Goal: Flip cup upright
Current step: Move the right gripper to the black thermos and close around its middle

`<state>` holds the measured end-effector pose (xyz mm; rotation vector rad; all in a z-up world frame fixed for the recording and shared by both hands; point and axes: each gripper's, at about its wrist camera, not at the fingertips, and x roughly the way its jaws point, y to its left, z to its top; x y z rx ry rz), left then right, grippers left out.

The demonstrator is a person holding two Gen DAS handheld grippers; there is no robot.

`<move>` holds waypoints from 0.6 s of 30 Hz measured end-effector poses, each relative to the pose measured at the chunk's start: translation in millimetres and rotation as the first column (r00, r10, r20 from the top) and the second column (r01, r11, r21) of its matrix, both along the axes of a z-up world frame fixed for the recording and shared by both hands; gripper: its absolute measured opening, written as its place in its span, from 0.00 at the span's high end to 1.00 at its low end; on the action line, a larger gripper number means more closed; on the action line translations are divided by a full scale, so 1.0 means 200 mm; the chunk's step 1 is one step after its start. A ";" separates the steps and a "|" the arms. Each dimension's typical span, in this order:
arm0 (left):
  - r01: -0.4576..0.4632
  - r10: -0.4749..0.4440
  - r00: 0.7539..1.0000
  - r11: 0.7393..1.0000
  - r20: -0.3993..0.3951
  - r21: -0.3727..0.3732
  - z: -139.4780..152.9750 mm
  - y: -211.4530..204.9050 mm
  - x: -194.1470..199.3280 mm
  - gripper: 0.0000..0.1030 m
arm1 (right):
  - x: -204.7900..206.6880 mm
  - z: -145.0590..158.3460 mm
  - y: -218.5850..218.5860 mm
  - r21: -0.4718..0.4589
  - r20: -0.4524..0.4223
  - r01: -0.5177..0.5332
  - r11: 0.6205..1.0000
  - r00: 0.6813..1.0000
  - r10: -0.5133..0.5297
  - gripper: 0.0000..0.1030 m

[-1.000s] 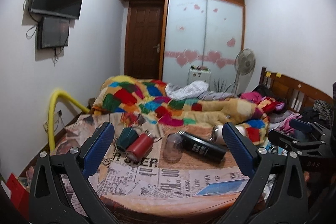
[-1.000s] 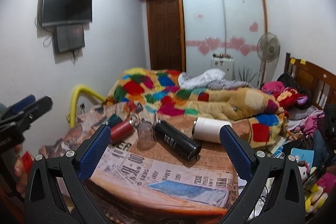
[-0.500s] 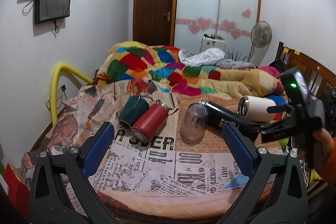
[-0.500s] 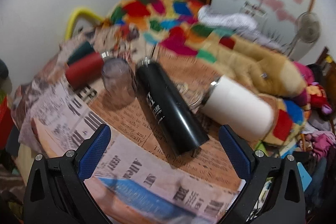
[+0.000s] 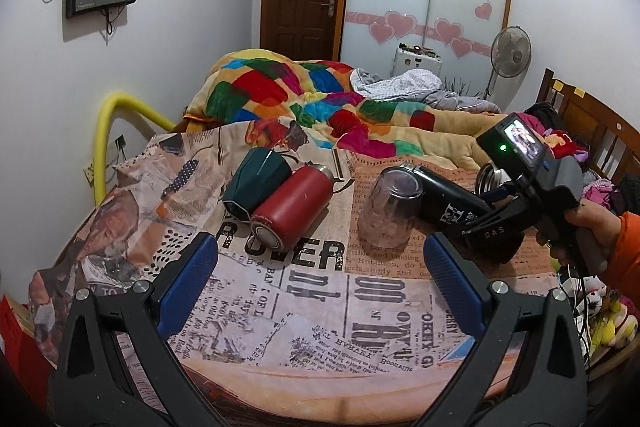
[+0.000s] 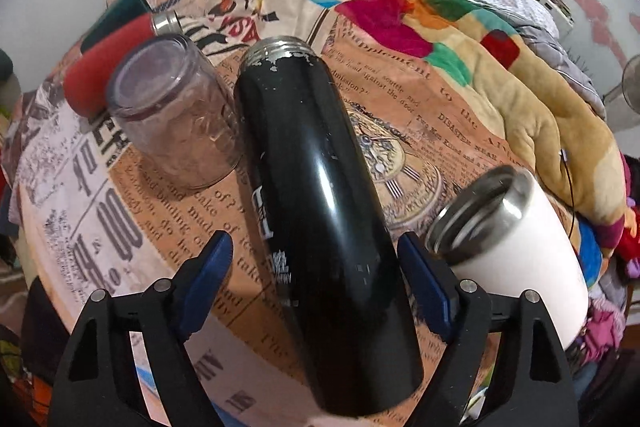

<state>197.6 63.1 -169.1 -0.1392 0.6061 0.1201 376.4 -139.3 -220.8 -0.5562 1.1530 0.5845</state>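
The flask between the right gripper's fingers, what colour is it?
Glossy black flask with white lettering; right wrist view shows it best.

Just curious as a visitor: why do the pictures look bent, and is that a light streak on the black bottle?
Both views: fisheye bending, dark corners. Right wrist: white glare streak along the black flask, far edges slightly soft. Left wrist: sharper, soft shadow beside the clear cup.

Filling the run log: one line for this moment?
right claw: open, straddling lying black flask | left claw: open, idle | clear glass: inverted
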 end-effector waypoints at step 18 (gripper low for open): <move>-0.009 0.009 1.000 1.000 0.001 0.007 0.02 0.01 -0.03 0.00 | -0.05 -0.07 -0.02 0.032 -0.047 0.051 0.998 0.998 -0.049 0.40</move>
